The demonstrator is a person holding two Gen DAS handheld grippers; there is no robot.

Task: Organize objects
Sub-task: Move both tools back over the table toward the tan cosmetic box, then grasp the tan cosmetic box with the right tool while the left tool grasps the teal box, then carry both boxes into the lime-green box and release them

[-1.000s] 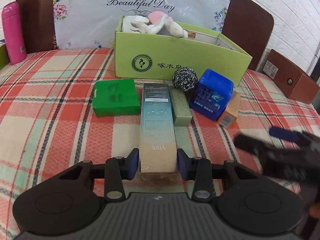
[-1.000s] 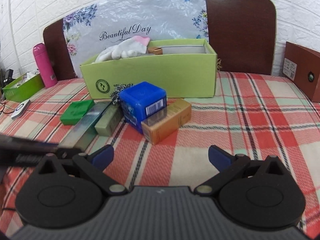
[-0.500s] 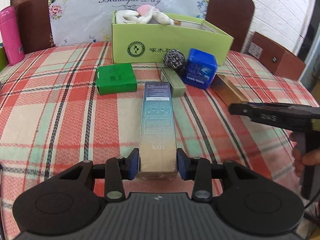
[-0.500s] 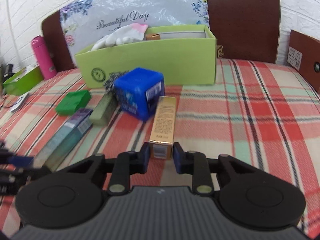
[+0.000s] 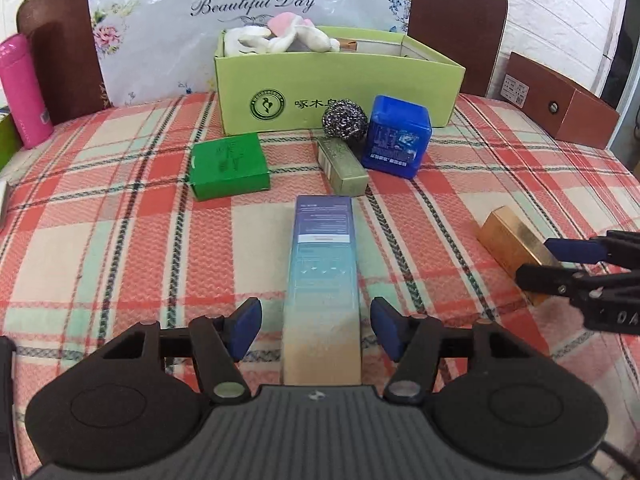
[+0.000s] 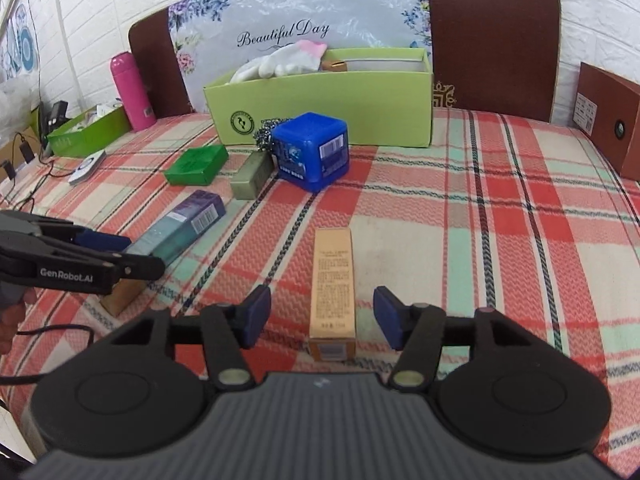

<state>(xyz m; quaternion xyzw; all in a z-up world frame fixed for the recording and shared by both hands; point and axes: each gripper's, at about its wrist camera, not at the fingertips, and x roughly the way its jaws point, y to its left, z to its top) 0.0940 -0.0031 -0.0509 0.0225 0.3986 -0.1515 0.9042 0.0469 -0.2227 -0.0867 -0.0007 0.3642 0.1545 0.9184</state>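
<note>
Jaws on both grippers are opening: the left gripper point(image 5: 316, 330) is letting go of the long teal box point(image 5: 323, 280) it was clamping, the right gripper point(image 6: 322, 322) releasing the gold box point(image 6: 333, 284). Both boxes are lying flat on the plaid cloth point(image 6: 480, 240), apparently set out, well short of the green bin point(image 6: 320, 116).

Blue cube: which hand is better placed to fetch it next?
Probably right. The blue cube lies nearer the right gripper, whose opening jaws straddle only the gold box; nothing blocks the path.
</note>
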